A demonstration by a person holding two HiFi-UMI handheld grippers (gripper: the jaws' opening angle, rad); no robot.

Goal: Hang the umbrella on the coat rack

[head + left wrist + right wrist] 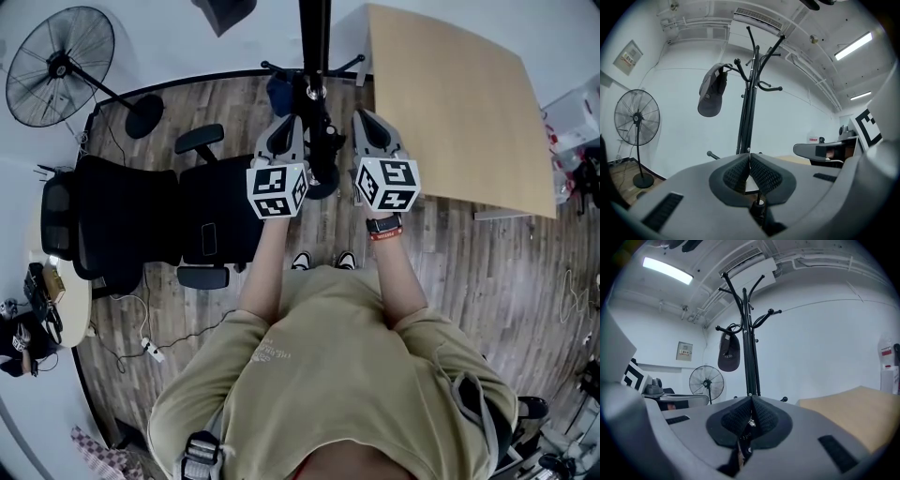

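The black coat rack (315, 37) stands straight ahead, with its pole and hooked arms in the left gripper view (749, 108) and the right gripper view (749, 348). A dark cap (712, 96) hangs on one arm. A black folded umbrella (324, 155) hangs between the two grippers, close to the pole. My left gripper (286, 122) is shut; a thin cord runs between its pads, and a small rod with a white end (760, 202) shows just below them. My right gripper (366, 117) is shut on a thin strap (746, 436) that dangles under its pads.
A black office chair (141, 225) stands to the left, and a standing fan (58, 66) is at the far left. A wooden table (459, 112) fills the right. Something blue (278, 94) sits by the rack's foot. Cables lie on the wood floor.
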